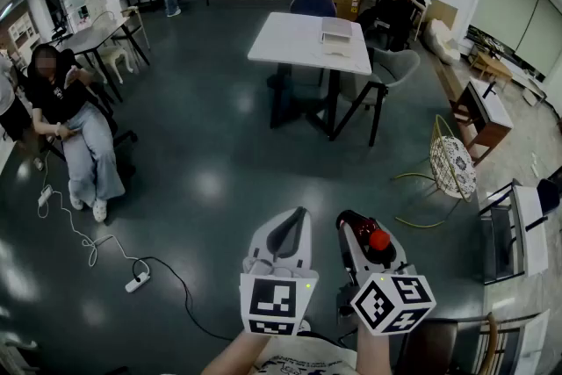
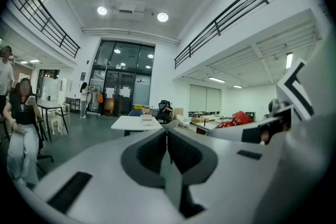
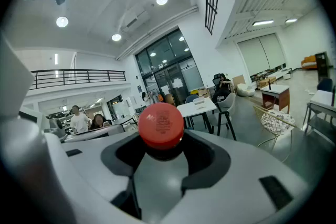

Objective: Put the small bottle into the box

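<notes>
Here, gripping the small bottle (image 3: 160,124) just under its red cap in the right tool (image 1: 364,233), upright and secure for carrying; left tool (image 2: 167,147) pressed together on nothing, idle alongside. No box visible nearby; white table (image 1: 307,44) well ahead.

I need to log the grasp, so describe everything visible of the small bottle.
The small bottle shows a round red cap, plastic by its look, with faint print, over a dark neck. The right gripper is shut on it: the fingers clamp it just below the cap, which stands proud of them. Its body is hidden.
</notes>
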Demonstrator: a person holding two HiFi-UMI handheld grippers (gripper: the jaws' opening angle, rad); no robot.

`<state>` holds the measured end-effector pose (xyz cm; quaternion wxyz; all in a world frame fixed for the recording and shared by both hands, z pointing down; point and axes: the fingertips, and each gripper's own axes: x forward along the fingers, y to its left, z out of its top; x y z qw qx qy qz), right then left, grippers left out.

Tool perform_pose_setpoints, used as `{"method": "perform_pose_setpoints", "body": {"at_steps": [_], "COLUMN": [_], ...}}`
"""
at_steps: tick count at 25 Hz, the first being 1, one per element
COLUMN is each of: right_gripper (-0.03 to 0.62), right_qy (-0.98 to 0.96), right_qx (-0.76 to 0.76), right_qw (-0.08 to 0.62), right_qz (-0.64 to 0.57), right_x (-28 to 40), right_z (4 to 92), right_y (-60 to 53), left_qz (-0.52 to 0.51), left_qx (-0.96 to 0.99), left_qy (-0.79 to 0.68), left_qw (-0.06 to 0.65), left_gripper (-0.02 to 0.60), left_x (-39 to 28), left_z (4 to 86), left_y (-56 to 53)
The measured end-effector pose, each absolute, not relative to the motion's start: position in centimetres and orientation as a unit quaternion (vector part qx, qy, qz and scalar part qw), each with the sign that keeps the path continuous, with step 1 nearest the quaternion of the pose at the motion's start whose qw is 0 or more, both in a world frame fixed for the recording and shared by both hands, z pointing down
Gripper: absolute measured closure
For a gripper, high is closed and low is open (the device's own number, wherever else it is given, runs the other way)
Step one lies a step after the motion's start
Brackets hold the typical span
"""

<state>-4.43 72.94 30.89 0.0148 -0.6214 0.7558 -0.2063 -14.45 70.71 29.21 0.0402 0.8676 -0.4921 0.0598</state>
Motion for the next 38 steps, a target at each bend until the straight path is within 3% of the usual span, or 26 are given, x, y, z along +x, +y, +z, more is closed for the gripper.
{"method": "perform_pose_setpoints", "body": {"at_steps": [25,38], "right_gripper": [0.368,0.367], "right_qy": [0.747,0.767], "right_qx": [-0.625,-0.596], "right_qw": [0.006,-0.009], "right_qz": [-0.225,-0.236], "right_x": [-9.9,-8.6], "right_z": [33.1,34.1], "right_y": [67.7,56.5], "left_qz": [0.067,0.074], "left_qx": [0.869,0.853], "left_qy": [-0.487,-0.513], "left_qw": [0.052,0.065], "left_gripper": [0.561,0.561], "left_x": [-20.4,-19.3], "left_z": [31.2,32.3], "left_y": [65.0,54.7]}}
